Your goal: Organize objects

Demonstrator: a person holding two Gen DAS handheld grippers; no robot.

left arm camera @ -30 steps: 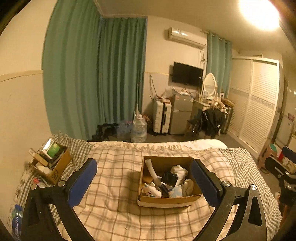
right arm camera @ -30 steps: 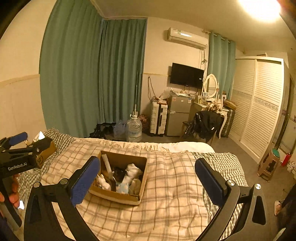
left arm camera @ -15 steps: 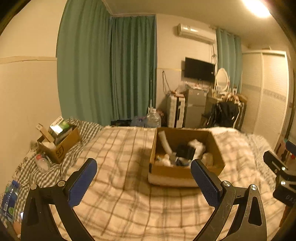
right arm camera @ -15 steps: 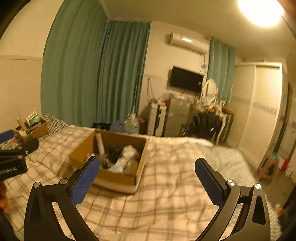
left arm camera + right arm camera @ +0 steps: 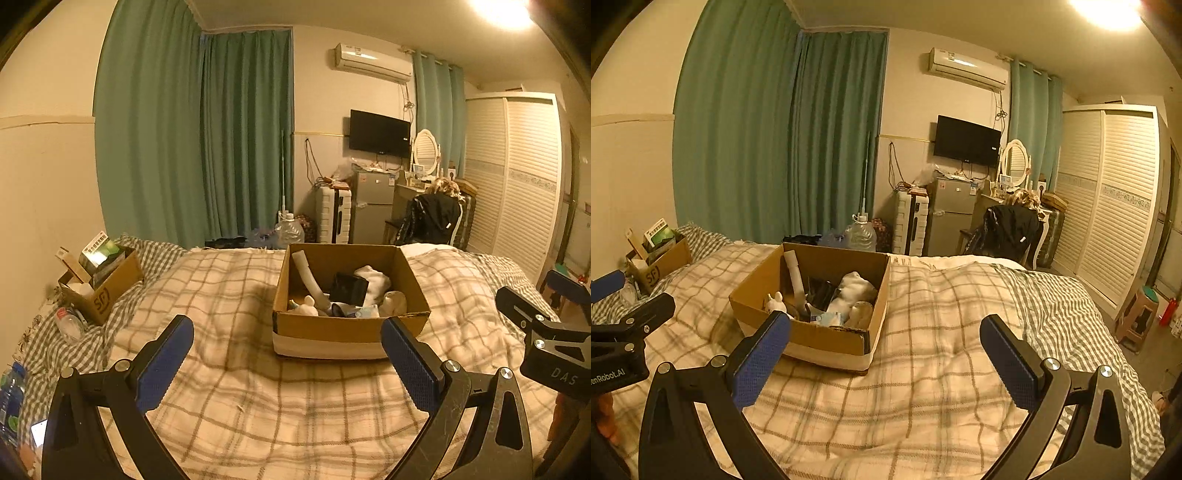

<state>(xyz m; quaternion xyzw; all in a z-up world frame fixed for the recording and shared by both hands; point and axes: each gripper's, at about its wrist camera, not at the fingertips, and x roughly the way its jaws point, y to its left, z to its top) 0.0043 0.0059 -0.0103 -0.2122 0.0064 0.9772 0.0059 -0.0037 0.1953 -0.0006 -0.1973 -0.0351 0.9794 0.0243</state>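
The big cardboard box (image 5: 351, 325) sits straight ahead of the left gripper (image 5: 287, 360), just past its fingertips, resting on the plaid blanket (image 5: 236, 406); from the right gripper (image 5: 886, 354) it lies ahead and off to the left, its near corner just behind that gripper's left blue pad (image 5: 761, 360). Inside it's a jumble: a pale tube (image 5: 309, 275) leaning against the far-left wall, a black pouch (image 5: 349, 290) in the middle, a white cloth bundle (image 5: 375, 282) behind it, a small white figurine (image 5: 306, 306) at the near-left, and more bits at the front too small to name. Both grippers are spread wide and carrying nothing; neither one touches the box or anything in it. Further left of the left gripper, well apart from the big box, a smaller cardboard box (image 5: 107, 291) stands against the wall with books or packets upright in it; a clear bottle (image 5: 68, 325) lies on the checked sheet just beside it. By my read the sorting has barely begun, or not at all; everything in the big box is heaped together, nothing is in hand, and no item lies out on the blanket between the two boxes. What's left looks like nearly the whole job: reach in, pick pieces out, and find each a place.
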